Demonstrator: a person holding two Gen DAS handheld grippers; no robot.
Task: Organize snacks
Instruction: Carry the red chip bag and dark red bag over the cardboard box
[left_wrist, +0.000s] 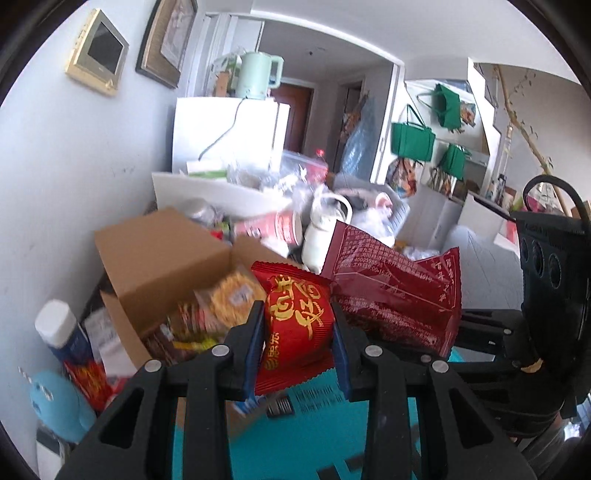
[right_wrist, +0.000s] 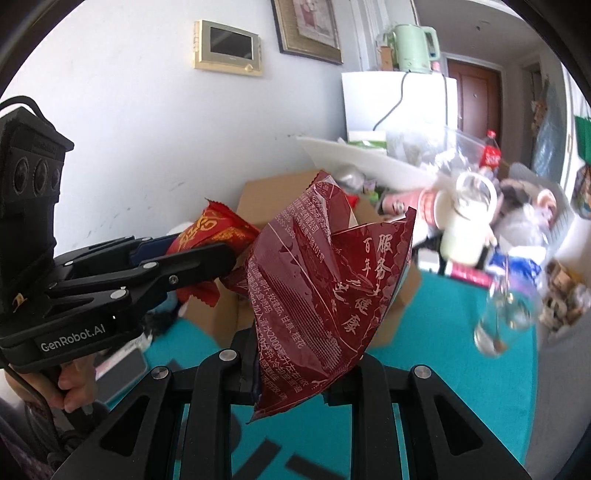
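Counter under both tongs is showing a smooth teal top, crowded at its far side with cups, wrappers and a white jug. Behind that a white fridge is standing against the pale wall, carrying a mint-green kettle. Open cardboard box, matte brown, is sitting ahead-left of the left tongs, holding yellow and brown snack packs. Right tongs are gripping a crinkled, glossy dark-red bag. Left tongs are clamping a small bright-red packet with gold lettering and serrated ends.
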